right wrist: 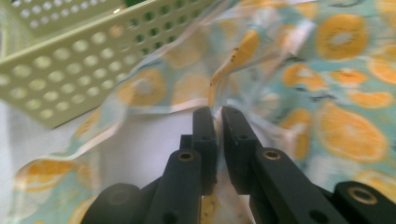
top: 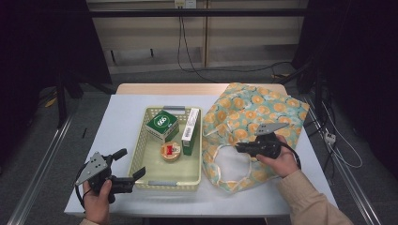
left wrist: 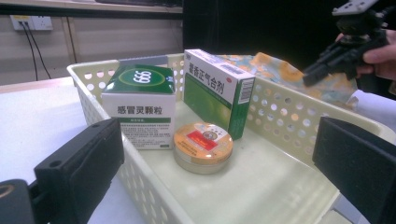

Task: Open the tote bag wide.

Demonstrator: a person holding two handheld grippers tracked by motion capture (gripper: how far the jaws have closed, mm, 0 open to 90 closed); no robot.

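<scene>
A teal cloth bag printed with orange slices (top: 253,112) lies on the table's right half with its mouth gaping toward the front. My right gripper (top: 238,148) is shut on the bag's rim, and in the right gripper view the cloth (right wrist: 345,93) is pinched between the jaws of that gripper (right wrist: 218,116). A pale yellow perforated basket (top: 162,183) holds a green and white box (top: 162,124), a tall green box (top: 190,131) and a round tin (top: 170,151). My left gripper (top: 133,162) stands open by the basket's front left corner, nothing between its jaws (left wrist: 219,168).
The left gripper view looks into the basket (left wrist: 289,93) at the tin (left wrist: 203,144) and both boxes, with the right gripper (left wrist: 336,56) beyond. The basket wall (right wrist: 70,60) sits close to the bag. Dark equipment frames and cables flank the white table (top: 117,122).
</scene>
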